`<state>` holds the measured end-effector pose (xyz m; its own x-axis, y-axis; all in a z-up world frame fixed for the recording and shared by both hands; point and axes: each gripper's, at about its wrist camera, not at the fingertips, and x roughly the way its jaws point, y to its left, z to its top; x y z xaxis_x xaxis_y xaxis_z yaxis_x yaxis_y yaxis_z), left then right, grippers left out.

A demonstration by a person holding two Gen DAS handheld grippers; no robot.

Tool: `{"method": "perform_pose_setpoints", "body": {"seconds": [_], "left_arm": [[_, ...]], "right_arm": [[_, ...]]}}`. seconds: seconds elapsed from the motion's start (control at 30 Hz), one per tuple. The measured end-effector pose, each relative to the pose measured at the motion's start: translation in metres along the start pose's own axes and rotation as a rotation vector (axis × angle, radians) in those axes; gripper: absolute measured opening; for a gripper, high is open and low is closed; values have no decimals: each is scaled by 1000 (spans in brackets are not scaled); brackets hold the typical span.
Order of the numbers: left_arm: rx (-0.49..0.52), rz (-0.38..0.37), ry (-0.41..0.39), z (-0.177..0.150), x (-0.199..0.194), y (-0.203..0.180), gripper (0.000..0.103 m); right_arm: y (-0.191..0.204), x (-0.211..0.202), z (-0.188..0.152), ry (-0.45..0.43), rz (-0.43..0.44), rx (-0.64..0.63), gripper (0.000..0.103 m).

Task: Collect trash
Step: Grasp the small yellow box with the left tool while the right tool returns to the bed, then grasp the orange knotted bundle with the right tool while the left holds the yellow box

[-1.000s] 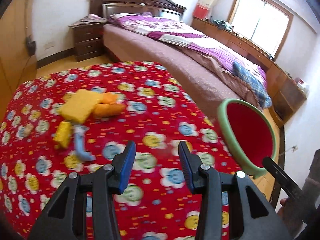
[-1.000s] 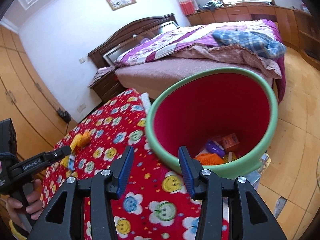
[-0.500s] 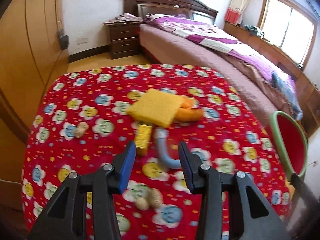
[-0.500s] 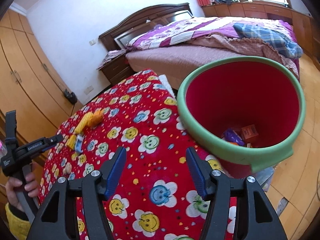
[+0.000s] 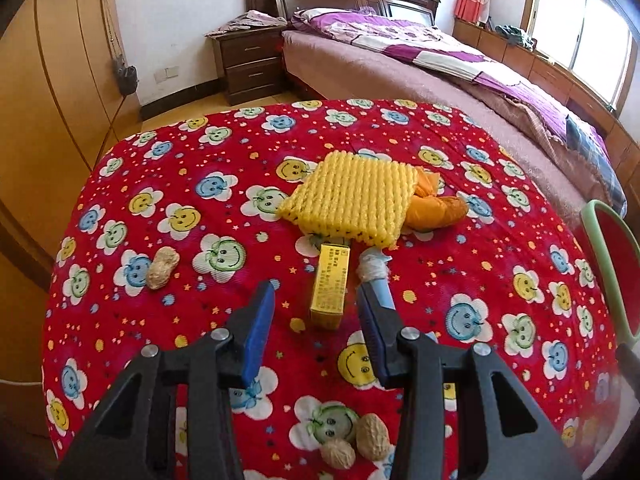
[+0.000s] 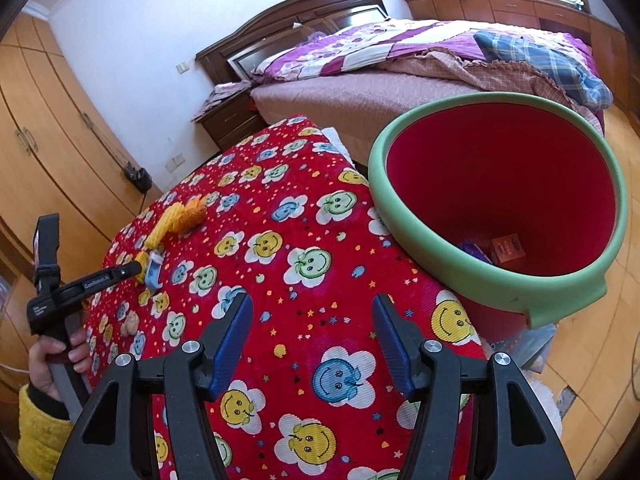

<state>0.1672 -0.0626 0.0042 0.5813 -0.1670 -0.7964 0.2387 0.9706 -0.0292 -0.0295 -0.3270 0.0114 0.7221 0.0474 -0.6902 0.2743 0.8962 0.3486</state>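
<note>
On the red smiley-flower cloth [image 5: 192, 152] lies a small yellow box [image 5: 330, 286], next to a blue tube with a white wrapped end [image 5: 376, 276]. Behind them are a yellow foam net [image 5: 352, 196] and orange peel [image 5: 436, 206]. My left gripper [image 5: 314, 292] hovers low over the box. Its jaws are closing with the box's near end between them, pads clear of it. A red bin with a green rim [image 6: 472, 276] stands at the table's right edge, with an orange box [image 6: 508, 248] inside. My right gripper [image 6: 313, 304] is open and empty over the cloth beside the bin.
Peanuts lie on the cloth at the left [image 5: 162, 266] and near the front edge [image 5: 372, 436]. A hand [image 6: 56, 356] holds the left gripper [image 6: 132, 268] at the table's left side. A bed [image 5: 400, 64], a nightstand [image 5: 248, 64] and wardrobes [image 5: 48, 80] surround the table.
My left gripper swung away from the bin to the trash pile and dropped lower, so the yellow box now sits between its fingers. The right gripper's jaws widened and it shifted slightly beside the bin.
</note>
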Motion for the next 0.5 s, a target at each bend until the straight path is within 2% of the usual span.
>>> {"method": "perform_pose_setpoints", "body": {"seconds": [0.17,0.2,0.23,0.37,0.5], "left_arm": [[-5,-26,24,-2,12,1,26],[-8,-35,27,-3,14,1,19],[-11,-41,28,-3,15,1,16],[-31,-58,8,-3,12,6,16],[-56,-40,-13,5,7,19,16]], "right_arm": [[4,4,0,13,-5,-7,63],[6,6,0,16,-6,-11,63],[8,7,1,18,-7,-17,63],[22,14,5,33,-5,-59,63],[40,24,18,47,12,-107,63]]}}
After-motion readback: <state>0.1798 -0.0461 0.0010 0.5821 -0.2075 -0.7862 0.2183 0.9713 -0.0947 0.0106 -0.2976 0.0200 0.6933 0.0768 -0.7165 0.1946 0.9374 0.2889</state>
